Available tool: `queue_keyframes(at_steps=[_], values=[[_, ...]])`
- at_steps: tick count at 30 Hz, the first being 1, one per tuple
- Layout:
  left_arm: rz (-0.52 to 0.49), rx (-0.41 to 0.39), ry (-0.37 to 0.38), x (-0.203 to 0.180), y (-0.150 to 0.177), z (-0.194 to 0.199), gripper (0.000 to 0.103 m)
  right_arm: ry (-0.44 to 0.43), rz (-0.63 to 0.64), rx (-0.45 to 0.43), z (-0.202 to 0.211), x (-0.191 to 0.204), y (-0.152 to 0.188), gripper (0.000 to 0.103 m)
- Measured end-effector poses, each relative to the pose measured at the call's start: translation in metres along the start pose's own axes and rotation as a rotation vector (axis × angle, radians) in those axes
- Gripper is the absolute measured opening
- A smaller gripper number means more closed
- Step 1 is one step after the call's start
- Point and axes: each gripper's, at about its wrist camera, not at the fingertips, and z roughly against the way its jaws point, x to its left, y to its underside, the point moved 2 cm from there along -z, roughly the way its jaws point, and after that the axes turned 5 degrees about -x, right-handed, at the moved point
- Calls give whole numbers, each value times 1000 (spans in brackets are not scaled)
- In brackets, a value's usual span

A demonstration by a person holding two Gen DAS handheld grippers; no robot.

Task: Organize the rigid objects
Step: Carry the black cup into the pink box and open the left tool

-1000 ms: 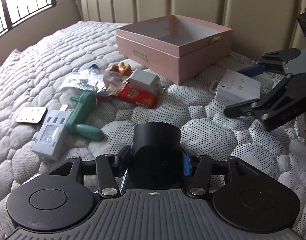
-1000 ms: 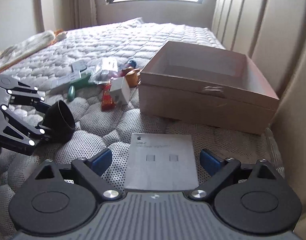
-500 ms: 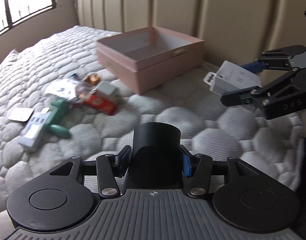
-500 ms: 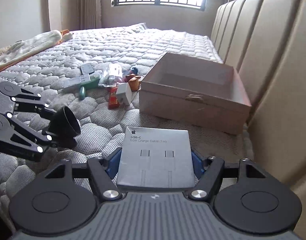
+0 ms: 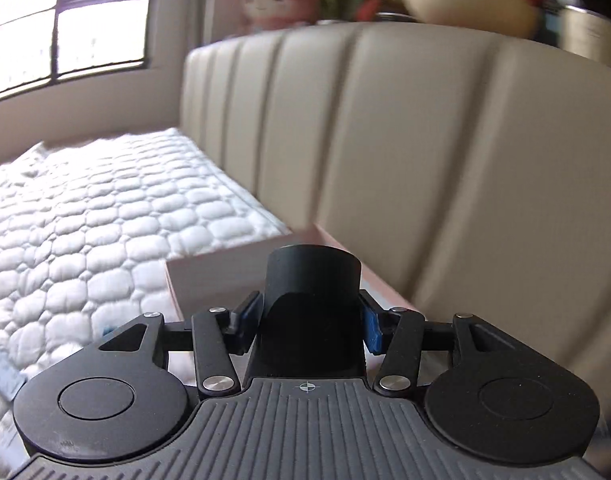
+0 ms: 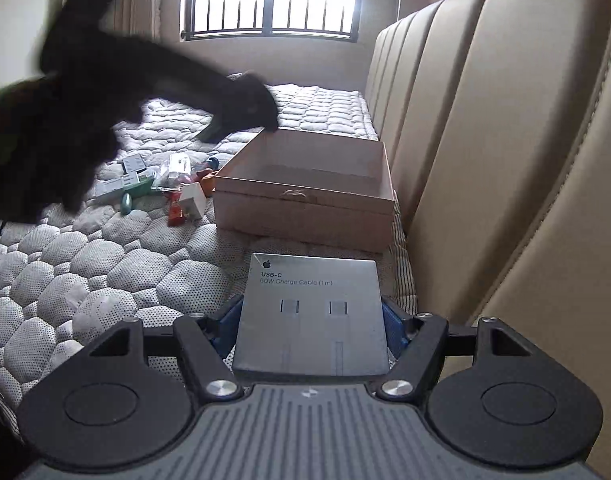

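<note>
Black cup (image 5: 312, 304), one, has gone from low over the mattress half a second ago to up over the near wall of the pink box (image 6: 305, 196); left wrist view now shows mostly headboard (image 5: 425, 152) and a blurred shelf, the loose pile gone from that view. Left gripper (image 5: 311, 316) is clamped on the cup, blue pads (image 5: 371, 324) tight on both sides, cup mouth pointing forward past the fingertips. In the right wrist view the left gripper is a dark motion-blurred shape, its tip at the box's far left corner.

White cable box (image 6: 311, 316), one, printed USB-C, sits between the right gripper's (image 6: 311, 320) jaws as it did half a second ago; the jaws are closed on its two side edges. It is held off the mattress (image 6: 105, 264), near the headboard-side edge, just short of the pink box.

Pink box: one, open, inside looks bare, standing against the headboard edge of the mattress.

Left of the pink box, a loose pile: one white charger (image 6: 193, 200), one red packet (image 6: 175, 212), one green-handled tool (image 6: 133, 194), one clear plastic bag (image 6: 173, 168); the rest too small to count.
</note>
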Motion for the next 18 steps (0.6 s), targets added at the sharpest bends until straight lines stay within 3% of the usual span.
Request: queue_keyframes(at_steps=[2,6,8,13,18], values=[[48,11,-41,5,-3,-33,55,3,0,0,-2,-1,1,70],[70,163,-97,9,19,-88,55,14,18,-4,-5,1,6,70],[91,196,-128,13,29,-97,53,31,33,-1,-8,3,7,70],[144,119,-55,20,29,-73,53,46,50,-4,-13,3,2,70],[129,-20,3,37,32,-7,53,48,28,17,-28,6,-10,69]])
